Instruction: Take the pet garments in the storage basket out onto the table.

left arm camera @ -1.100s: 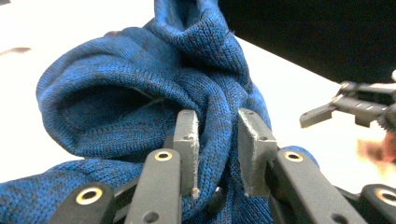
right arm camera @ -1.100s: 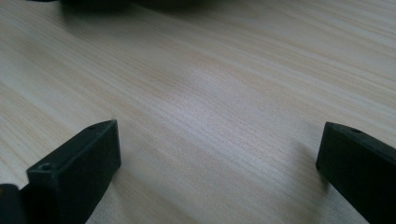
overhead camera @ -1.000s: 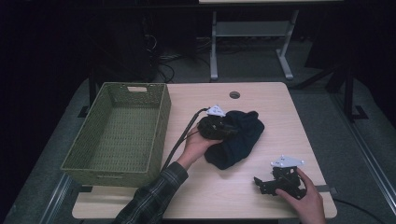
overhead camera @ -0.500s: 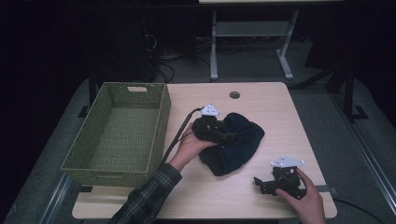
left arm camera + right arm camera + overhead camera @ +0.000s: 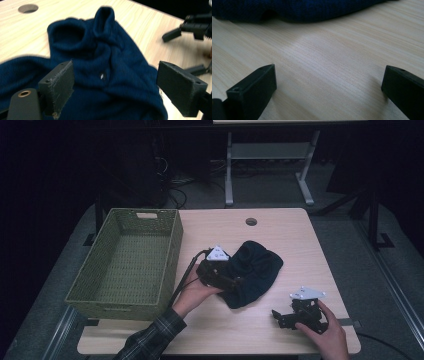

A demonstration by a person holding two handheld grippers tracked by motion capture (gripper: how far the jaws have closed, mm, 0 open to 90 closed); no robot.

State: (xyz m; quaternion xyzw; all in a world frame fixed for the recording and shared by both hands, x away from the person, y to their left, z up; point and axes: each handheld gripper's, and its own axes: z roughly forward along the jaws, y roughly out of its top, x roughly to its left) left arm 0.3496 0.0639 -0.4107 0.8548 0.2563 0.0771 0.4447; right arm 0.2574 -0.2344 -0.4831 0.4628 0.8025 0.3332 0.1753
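- Dark blue knit garment (image 5: 252,272): lies crumpled in a loose heap on the worktop (image 5: 280,235), about midway between the left and right edges and nearer the front edge than the back. In the left gripper view the garment (image 5: 100,75) shows a fine ribbed knit, soft folds, a rolled tubular opening at its far end and a small pale fleck near the middle.
- Left gripper (image 5: 235,282): sits at the garment's left side, held by the left hand (image 5: 192,295). In its own view the left gripper (image 5: 115,87) has its jaws spread wide, the cloth lying between and beneath them; contact between the pads and the cloth cannot be told.
- Right gripper (image 5: 277,316): rests near the worktop's front right corner, apart from the garment, held by the right hand (image 5: 325,332). In its own view the right gripper (image 5: 328,85) has its jaws spread wide over bare wood, holding nothing, with the garment's edge (image 5: 307,10) beyond.
- Jaw pads: black, blocky, matt, with rough faces.
- Worktop: pale wood-grain laminate, rectangular with rounded corners, with a round cable hole (image 5: 251,221) near the back edge.
- Woven basket (image 5: 172,252): green, rectangular, open-topped, standing along the worktop's left edge.
- Sleeve (image 5: 150,340): plaid, on the left forearm at the front edge.
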